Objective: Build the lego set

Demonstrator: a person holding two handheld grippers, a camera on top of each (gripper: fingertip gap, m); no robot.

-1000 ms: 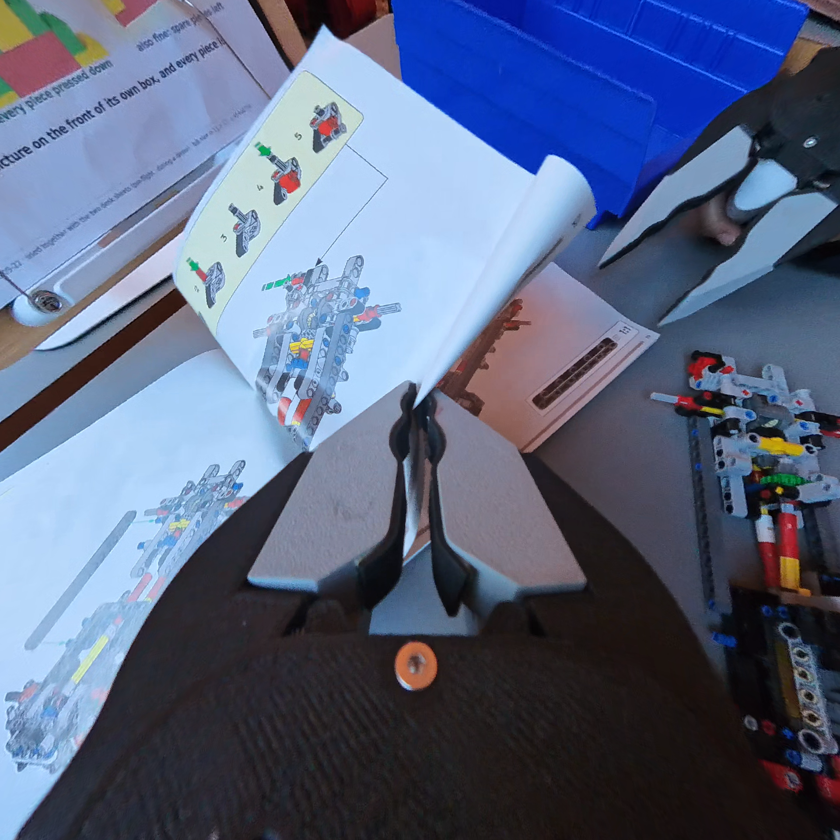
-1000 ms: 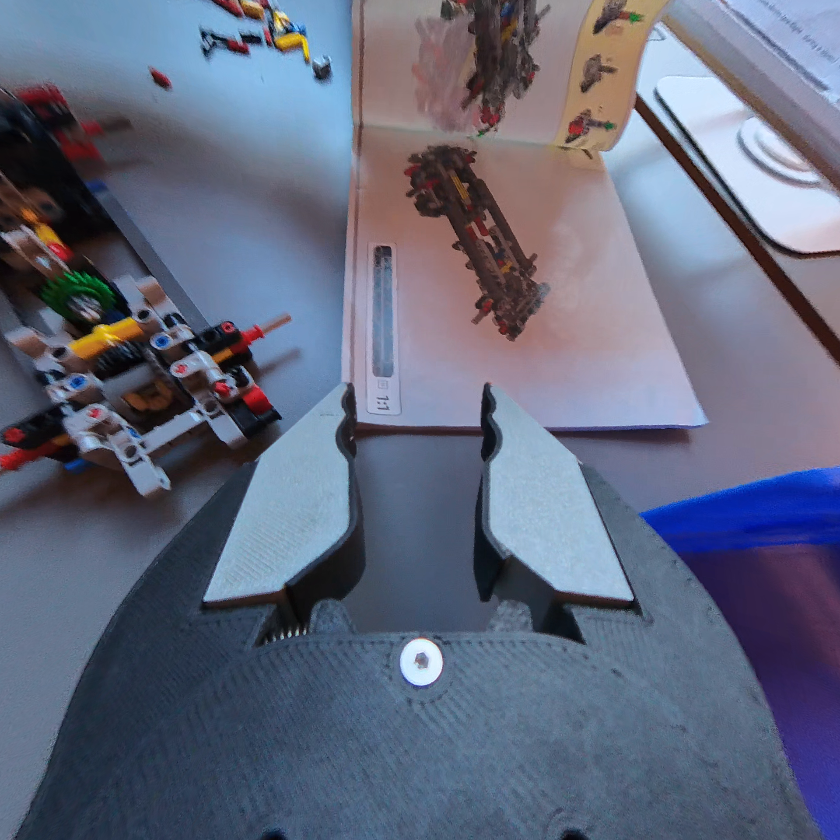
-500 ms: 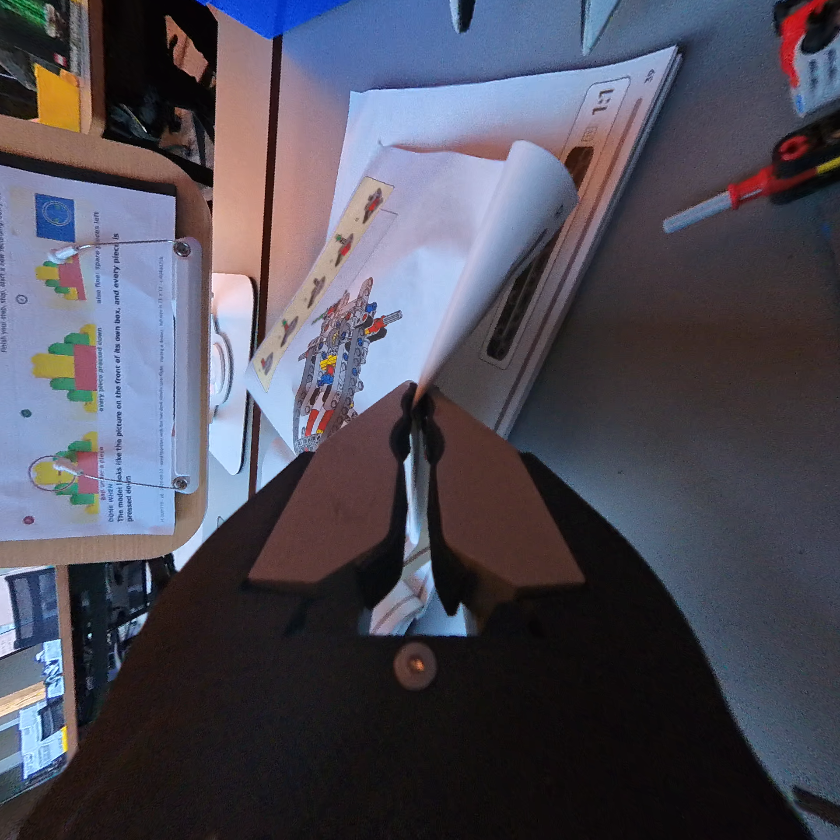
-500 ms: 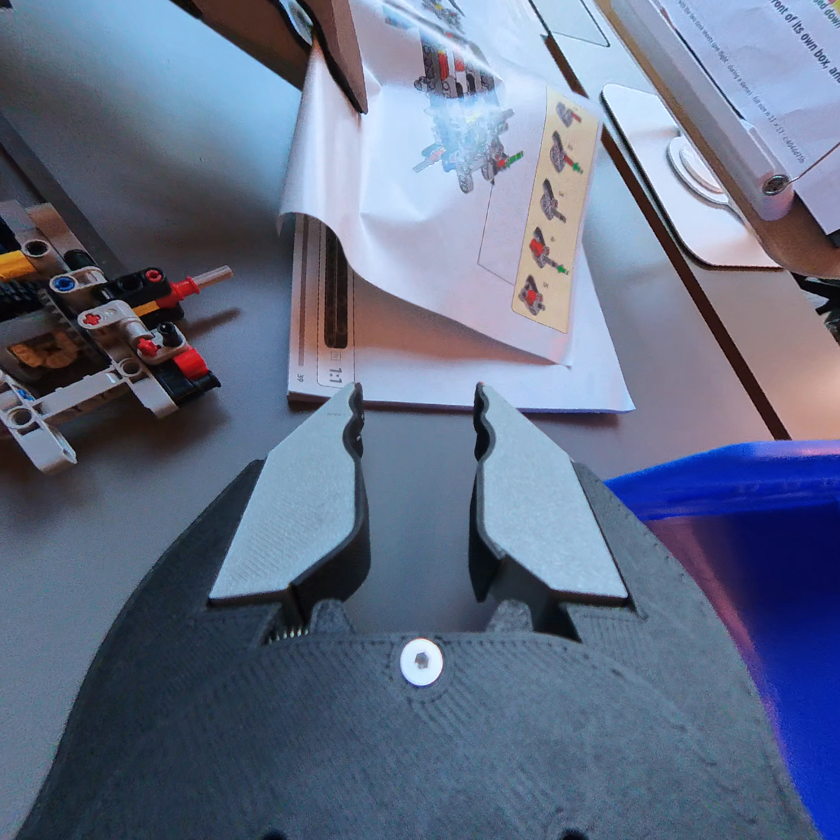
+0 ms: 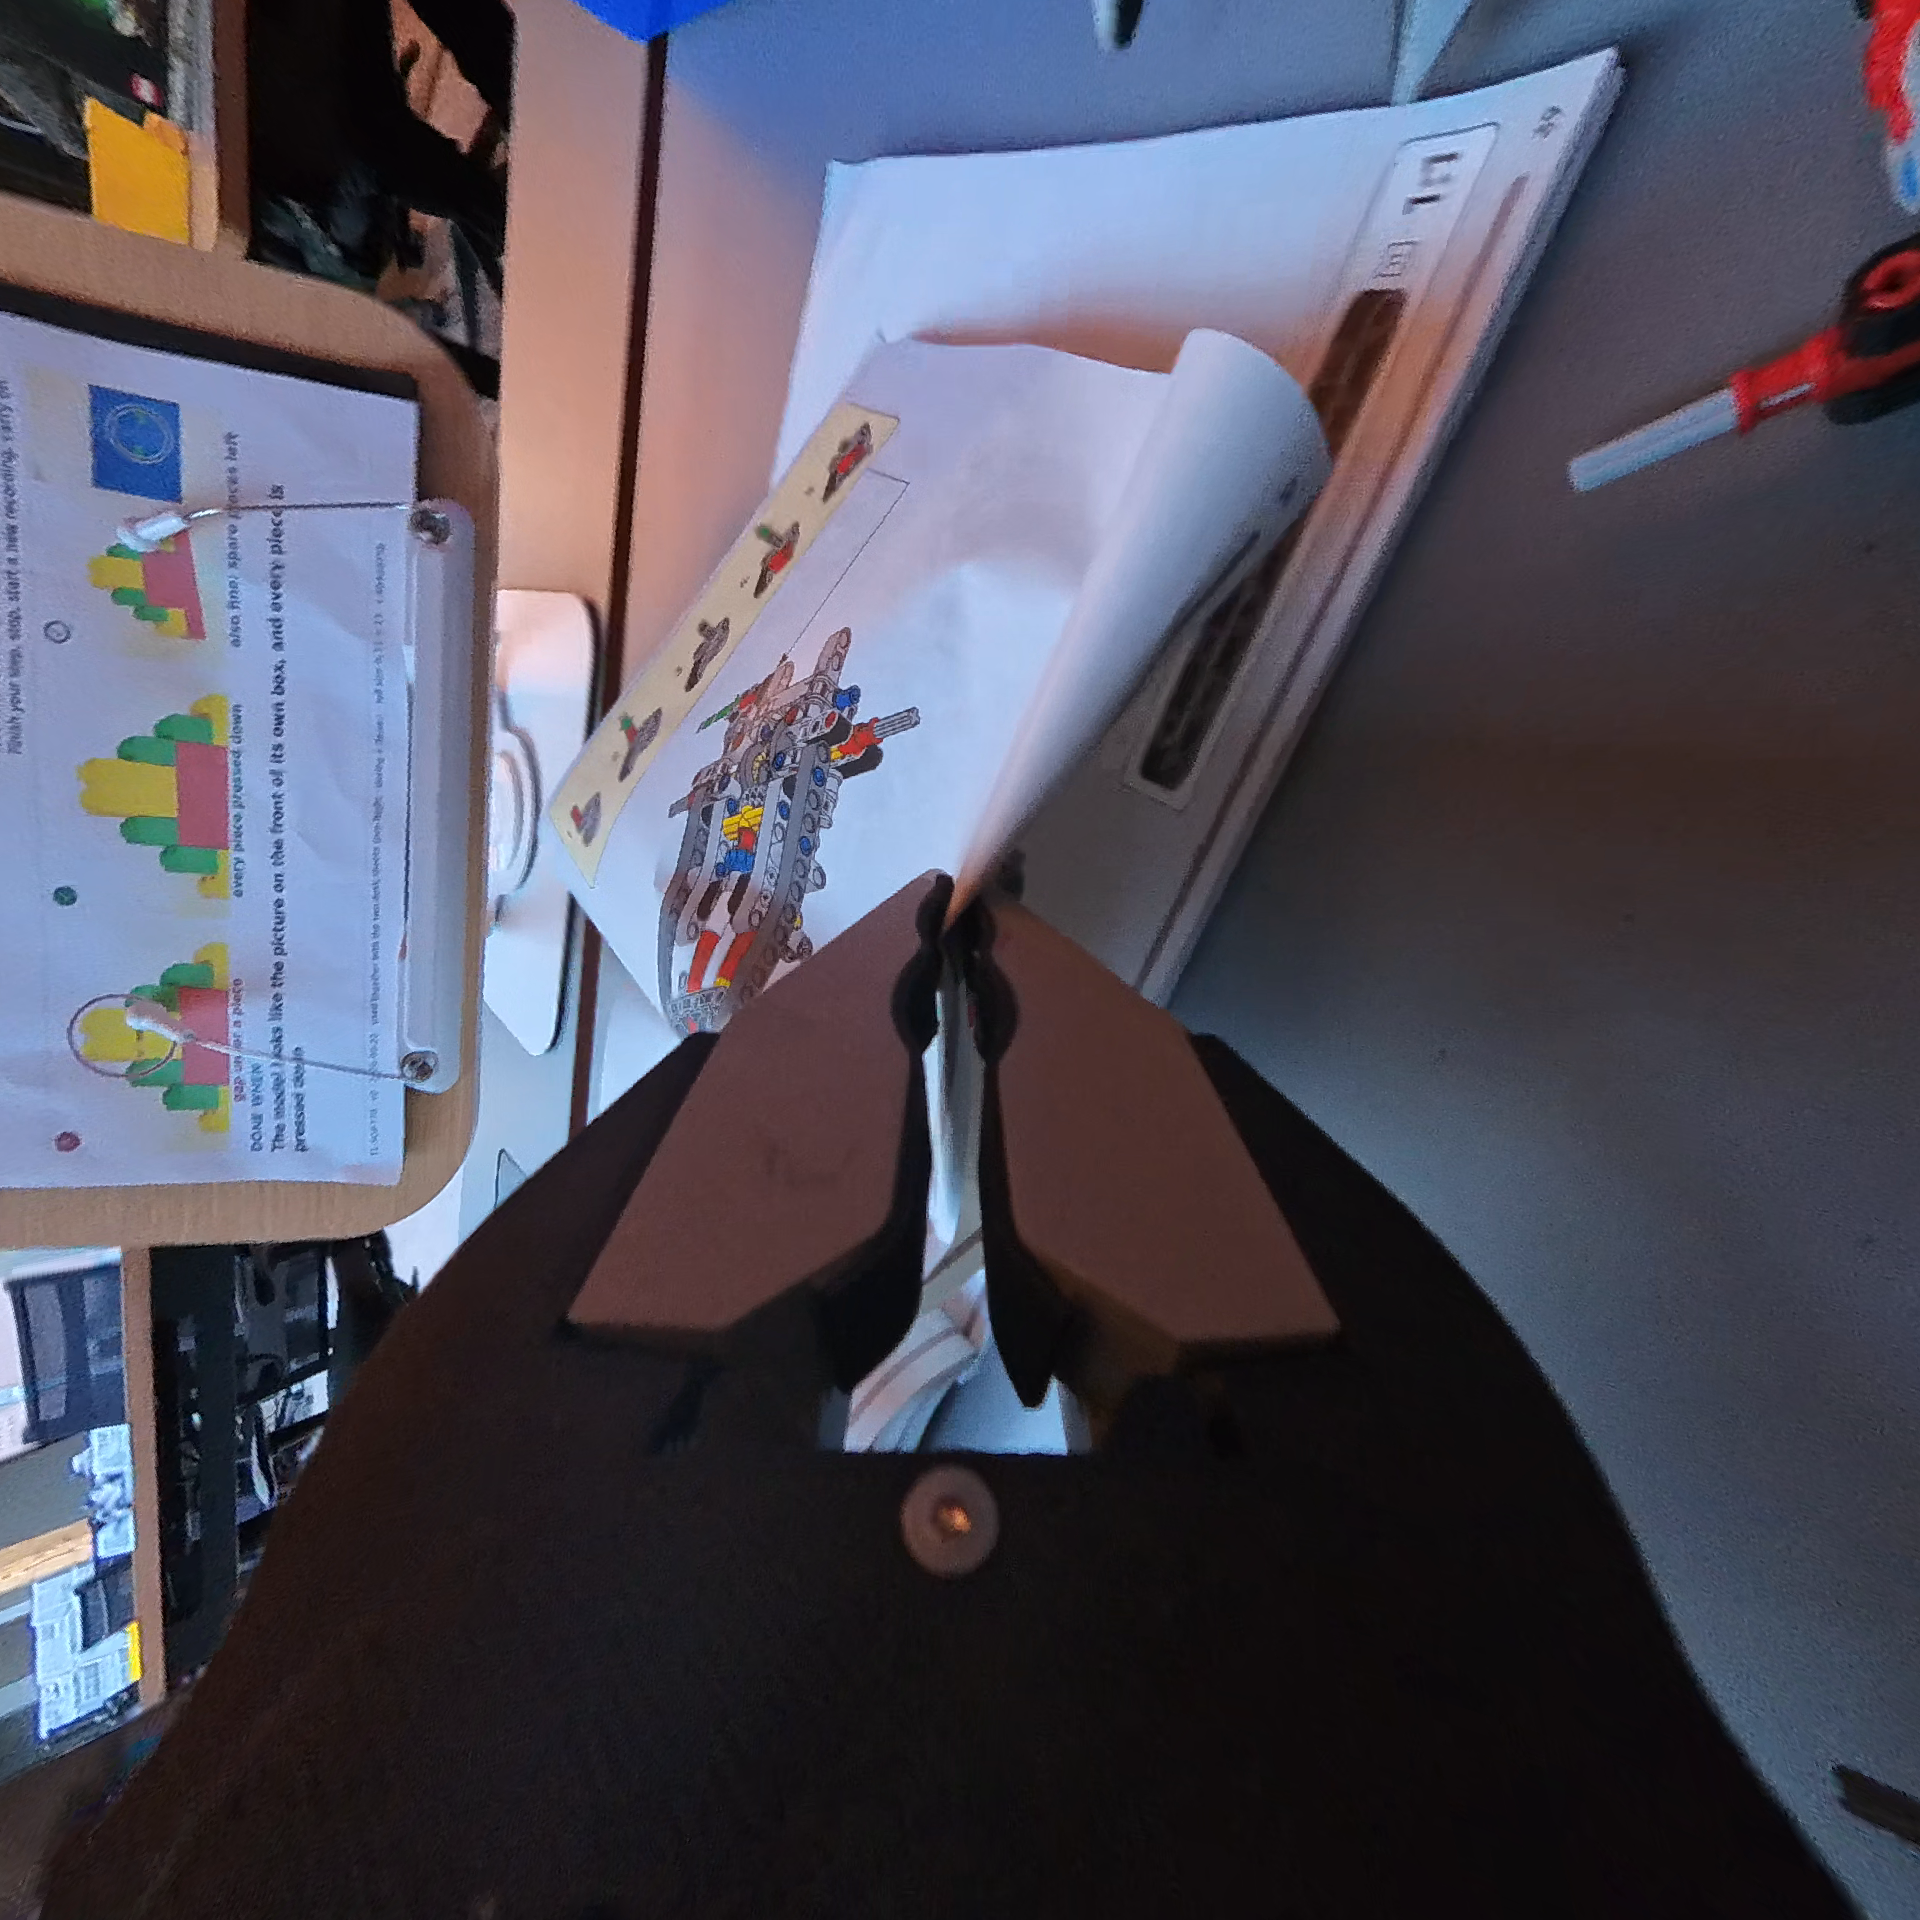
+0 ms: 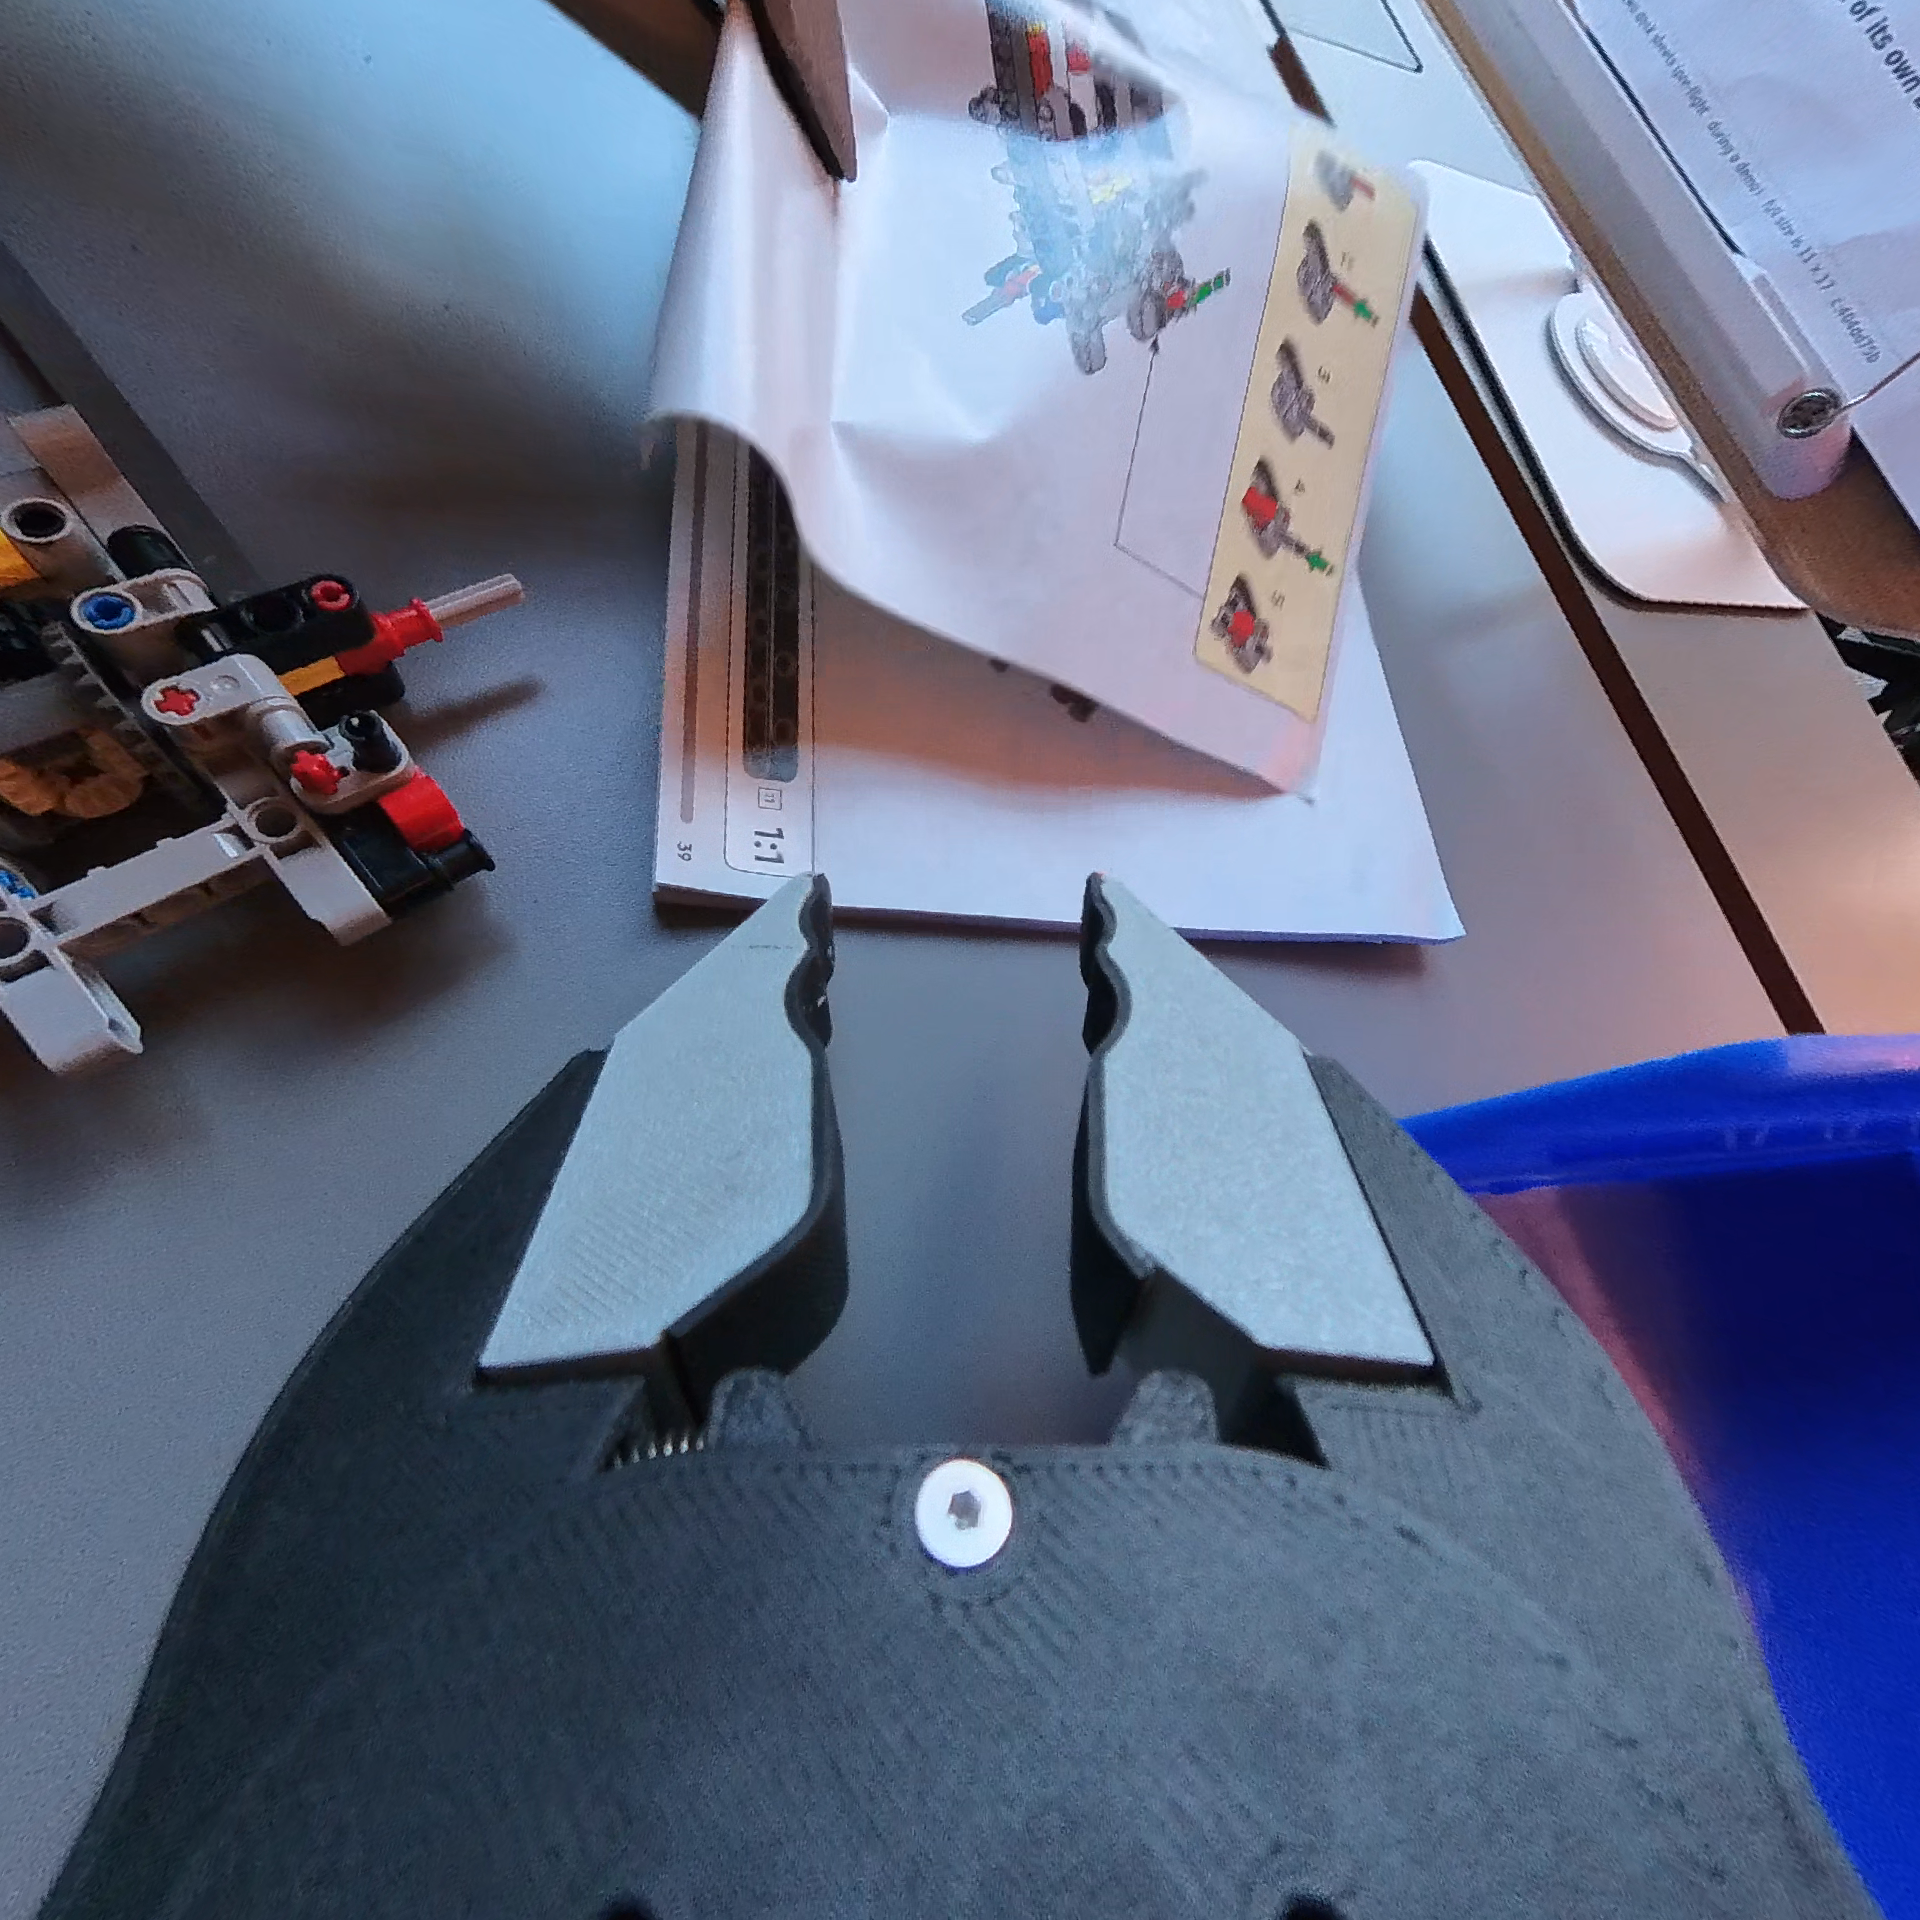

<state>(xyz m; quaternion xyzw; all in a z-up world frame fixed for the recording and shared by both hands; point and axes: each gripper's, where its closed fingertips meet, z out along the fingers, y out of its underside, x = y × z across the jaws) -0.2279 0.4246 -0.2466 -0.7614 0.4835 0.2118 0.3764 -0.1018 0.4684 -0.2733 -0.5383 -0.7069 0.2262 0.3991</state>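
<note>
We see the left gripper (image 5: 954, 914) pinching a thin, smooth paper page (image 5: 997, 582) of the instruction booklet (image 6: 1091, 862), its sheets semi-glossy. The right gripper (image 6: 951, 914) has matt grey plastic fingers (image 6: 707, 1132) with fine layered print lines, a coarse ribbed black plastic body and a shiny metal screw (image 6: 963, 1525). At 9 o'clock, a brick model (image 6: 239, 727) of glossy hard plastic. The table (image 6: 312, 312) looks smooth matt grey. At 3 o'clock, a glossy blue plastic bin (image 6: 1714, 1299). A light wooden board (image 5: 447, 416) carries printed paper.
</note>
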